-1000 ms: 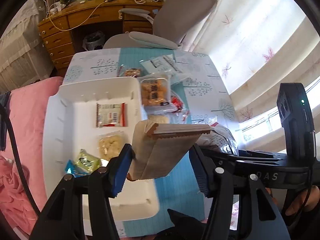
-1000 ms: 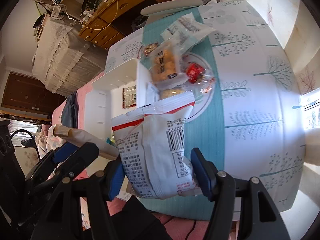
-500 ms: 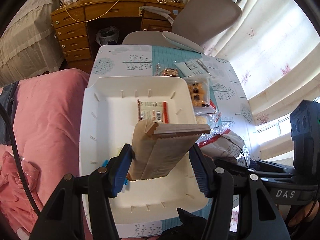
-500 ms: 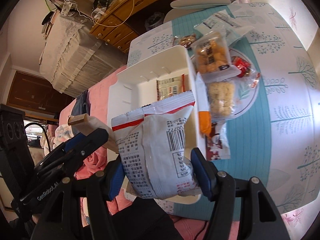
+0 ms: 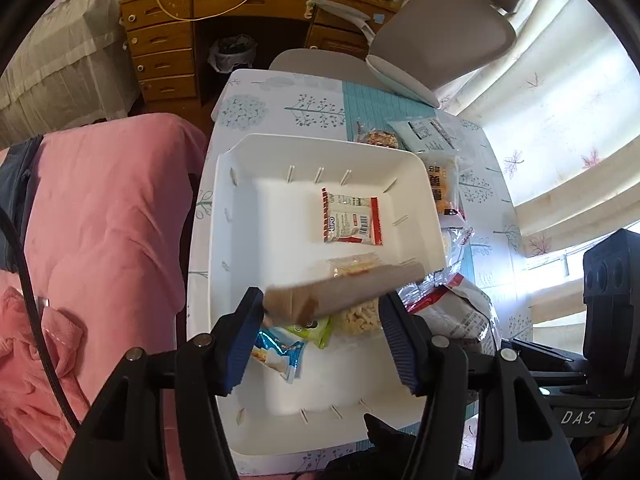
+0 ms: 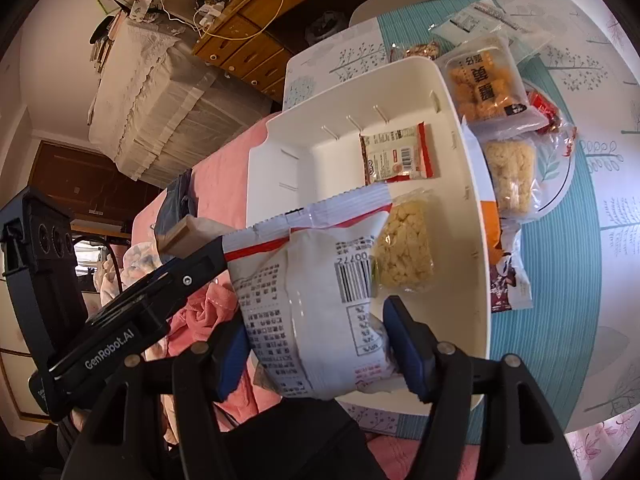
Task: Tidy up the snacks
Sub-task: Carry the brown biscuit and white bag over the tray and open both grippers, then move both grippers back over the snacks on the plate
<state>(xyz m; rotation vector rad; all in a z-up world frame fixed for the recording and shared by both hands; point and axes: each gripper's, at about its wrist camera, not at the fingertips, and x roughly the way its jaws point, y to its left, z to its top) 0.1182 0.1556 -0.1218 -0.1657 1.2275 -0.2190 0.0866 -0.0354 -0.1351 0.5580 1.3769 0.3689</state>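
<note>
The white tray [image 5: 240,240] sits on the table [image 5: 276,104] and serves as the landmark. Inside it lie a red-and-white packet [image 5: 350,220] toward the far wall, a clear pack of pale puffed bites [image 6: 404,252] nearer the middle, and a green packet [image 5: 310,326] and a blue packet [image 5: 276,354] at the near side.

Above the tray's near half hangs a brown paper pouch [image 5: 344,290], blurred and tilted — the left hand-held gripper [image 5: 320,340] has its jaws opening, and the pouch's left end is by the left pad while the right pad stands clear of it. The right hand-held gripper [image 6: 316,348] is clamped on a white bag with a red stripe and a barcode [image 6: 312,300], held over the tray's near edge.

Beyond the tray's right wall, loose snacks lie on a teal runner [image 6: 576,216]: a pack of orange-brown cakes [image 6: 486,76], a pale crispy block in clear wrap [image 6: 512,172] and a light blue sachet [image 5: 424,134].

The table wears a white cloth printed with trees. To the tray's left is a pink blanket [image 5: 104,216]; past the far edge stand a grey chair [image 5: 440,36] and a wooden desk [image 5: 168,28] with drawers — pale curtains [image 5: 560,120] hang on the right.
</note>
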